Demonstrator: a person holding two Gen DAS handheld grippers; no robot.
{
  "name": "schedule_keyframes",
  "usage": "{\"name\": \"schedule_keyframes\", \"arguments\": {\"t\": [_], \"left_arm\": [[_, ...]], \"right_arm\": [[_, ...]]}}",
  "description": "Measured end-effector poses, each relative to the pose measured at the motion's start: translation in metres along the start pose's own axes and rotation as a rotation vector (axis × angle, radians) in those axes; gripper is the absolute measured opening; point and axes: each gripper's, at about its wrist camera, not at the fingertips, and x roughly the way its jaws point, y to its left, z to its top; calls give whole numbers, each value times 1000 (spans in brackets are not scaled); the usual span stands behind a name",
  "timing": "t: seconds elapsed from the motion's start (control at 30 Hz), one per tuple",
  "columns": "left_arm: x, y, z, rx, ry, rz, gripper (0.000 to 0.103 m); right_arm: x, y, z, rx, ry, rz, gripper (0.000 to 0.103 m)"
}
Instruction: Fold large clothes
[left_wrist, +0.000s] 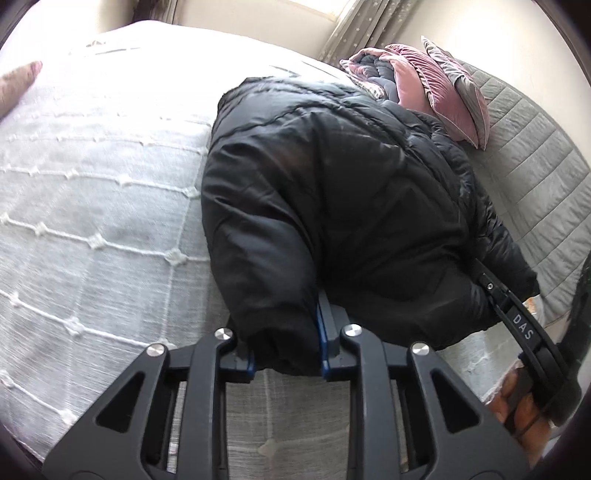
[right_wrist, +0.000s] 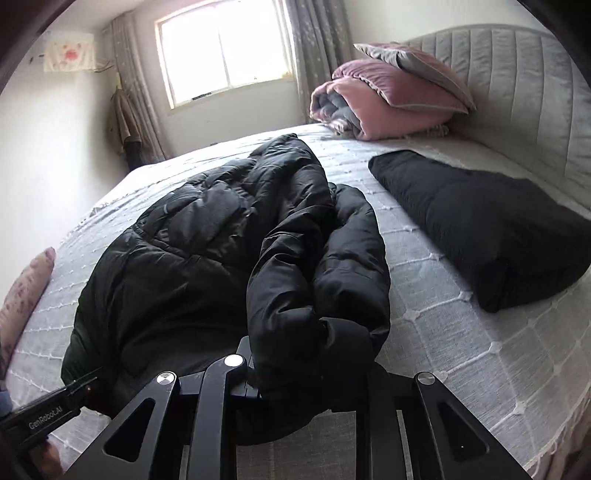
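Black puffer jacket (right_wrist: 207, 236) lies spread on the bed (right_wrist: 461, 332), over the white stitched bedspread, body towards the bed's near edge. Left tongs (left_wrist: 284, 354): jaws narrow, clamped on a bunched black end of the jacket, probably a cuff; fabric fills the gap between the blue pads. Right tongs (right_wrist: 295, 376): jaws narrow, gripping a sleeve (right_wrist: 325, 266) that is draped back over them; one finger is buried under the cloth. In the left wrist view the right tongs enter at the jacket's right side, a hand (left_wrist: 524, 410) on the grip. A second dark bundle (right_wrist: 491, 225) lies apart, nearer the headboard (right_wrist: 517, 85). Pink cushions (right_wrist: 388, 96) are stacked at the head corner.
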Motion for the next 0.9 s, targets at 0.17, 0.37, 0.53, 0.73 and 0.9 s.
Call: {"name": "schedule_keyframes", "arguments": {"t": [0.17, 0.37, 0.53, 0.73, 0.9], "left_arm": [[-10, -10, 4, 66, -50, 52, 23], [-23, -14, 4, 115, -99, 101, 21], [-41, -14, 7, 153, -153, 112, 19], [-69, 0, 7, 191, -205, 75, 17], [-85, 17, 8, 197, -234, 72, 17]], "right_arm": [[-9, 5, -1, -37, -34, -14, 20], [-16, 10, 0, -29, -59, 10, 19], [-27, 14, 8, -22, -85, 51, 18], [-45, 17, 14, 12, -102, 105, 17], [-62, 42, 16, -27, -155, 104, 17]]}}
